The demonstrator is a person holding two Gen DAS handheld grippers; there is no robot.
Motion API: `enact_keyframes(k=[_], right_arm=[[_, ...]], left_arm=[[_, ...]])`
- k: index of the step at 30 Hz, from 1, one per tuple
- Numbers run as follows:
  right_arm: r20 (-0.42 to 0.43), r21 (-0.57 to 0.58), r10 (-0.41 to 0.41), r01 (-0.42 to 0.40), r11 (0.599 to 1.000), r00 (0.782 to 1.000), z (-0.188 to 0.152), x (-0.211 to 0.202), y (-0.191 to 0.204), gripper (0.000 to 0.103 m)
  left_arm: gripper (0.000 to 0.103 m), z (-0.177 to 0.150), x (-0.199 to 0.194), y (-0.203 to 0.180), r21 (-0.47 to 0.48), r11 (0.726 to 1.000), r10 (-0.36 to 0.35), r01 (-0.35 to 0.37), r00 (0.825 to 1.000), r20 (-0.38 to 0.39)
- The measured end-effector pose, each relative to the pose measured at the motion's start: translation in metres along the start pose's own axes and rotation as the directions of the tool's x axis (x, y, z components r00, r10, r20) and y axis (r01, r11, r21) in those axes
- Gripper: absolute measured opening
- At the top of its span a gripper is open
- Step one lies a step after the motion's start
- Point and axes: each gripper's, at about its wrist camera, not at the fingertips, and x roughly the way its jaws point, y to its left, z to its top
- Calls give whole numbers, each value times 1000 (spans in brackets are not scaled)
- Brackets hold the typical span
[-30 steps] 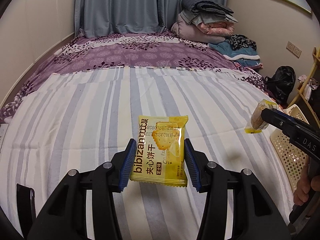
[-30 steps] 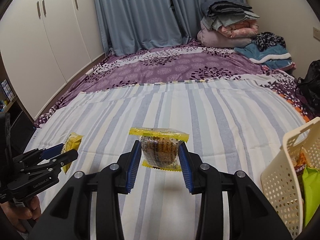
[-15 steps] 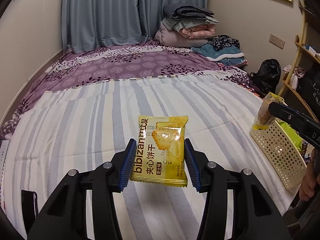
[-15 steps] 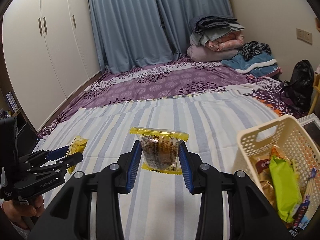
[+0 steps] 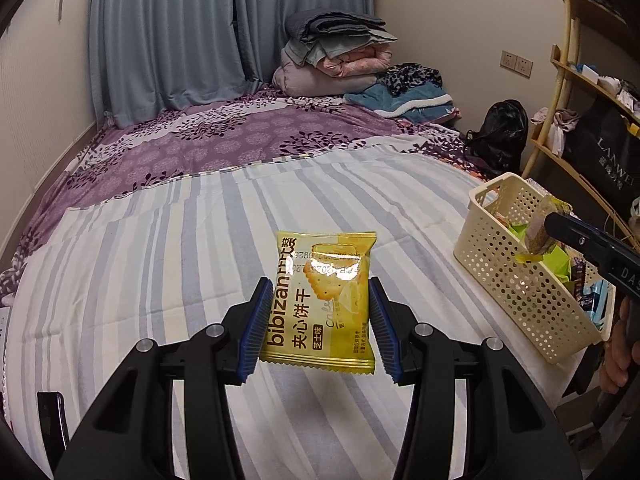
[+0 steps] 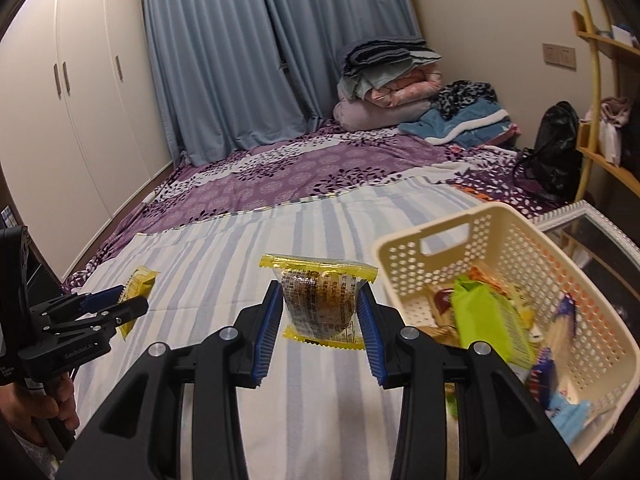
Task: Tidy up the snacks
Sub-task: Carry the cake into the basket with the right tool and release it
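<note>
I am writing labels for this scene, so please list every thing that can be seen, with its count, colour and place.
biscuit packet: 1, yellow, in left gripper
cake packet: 1, clear and yellow, in right gripper
basket: 1, cream, on bed at right, holding snacks
green packet: 1, inside basket
bed: 1, striped and purple covers
folded bedding: 1 pile, far end of bed
curtains: blue, behind bed
wardrobe: 1, white, left
black bag: 1, beside bed
left gripper: black, shut on packet
right gripper: black, shut on packet

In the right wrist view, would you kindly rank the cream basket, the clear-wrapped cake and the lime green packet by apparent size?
1. cream basket
2. lime green packet
3. clear-wrapped cake, though nearness to the camera makes ranks two and three unsure.
</note>
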Motion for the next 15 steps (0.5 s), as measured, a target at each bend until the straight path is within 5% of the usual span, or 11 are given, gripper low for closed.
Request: enact_keyframes(k=[15], right_arm=[[44, 128, -168, 161, 979, 985, -16, -54, -88, 38]], left_arm=[[49, 6, 4, -56, 93, 992, -82, 83, 997, -9]])
